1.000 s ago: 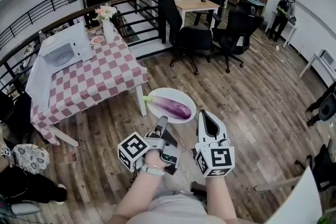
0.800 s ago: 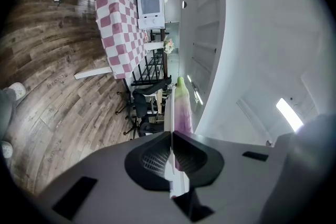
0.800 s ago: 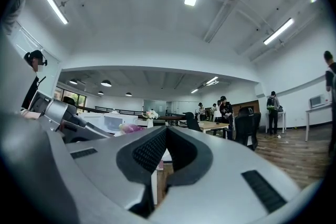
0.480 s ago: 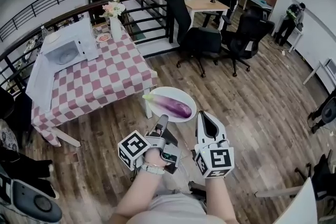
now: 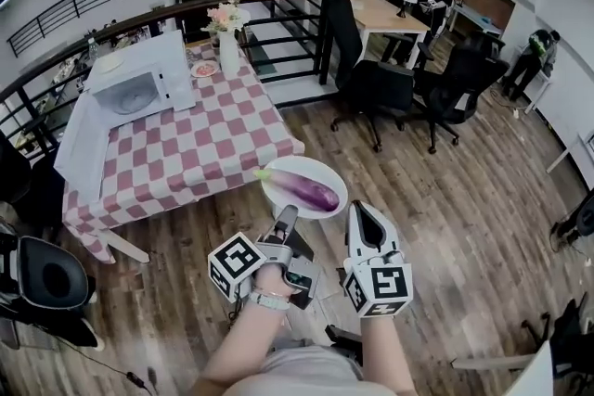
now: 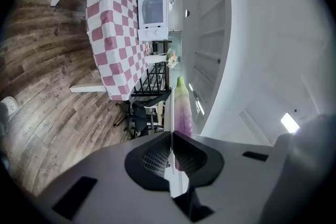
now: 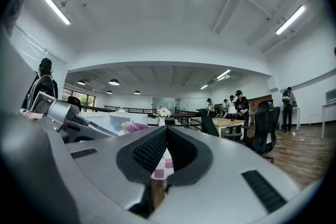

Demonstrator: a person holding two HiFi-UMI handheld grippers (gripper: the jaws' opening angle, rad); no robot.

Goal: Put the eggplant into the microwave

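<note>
A purple eggplant (image 5: 303, 190) lies on a white plate (image 5: 327, 172) carried above the wooden floor. My left gripper (image 5: 289, 214) is shut on the plate's near rim; in the left gripper view the plate's edge (image 6: 169, 113) sits pinched between the pads, with the eggplant (image 6: 182, 107) beyond. My right gripper (image 5: 361, 210) is shut with nothing in it, just right of the plate. The white microwave (image 5: 139, 88) stands on the far left of the checkered table (image 5: 204, 148), and its door looks swung open. The right gripper view shows the microwave (image 7: 123, 119) far ahead.
A vase of flowers (image 5: 227, 37) and a small dish (image 5: 203, 68) stand on the table behind the microwave. Black office chairs (image 5: 376, 88) are to the right, a railing (image 5: 278, 0) behind. A dark chair (image 5: 46, 278) sits at the left. People stand round a far wooden table (image 5: 390, 14).
The table and microwave have come nearer and shifted right in the head view as both grippers travel toward them. The plate with the eggplant stays held the same way.
</note>
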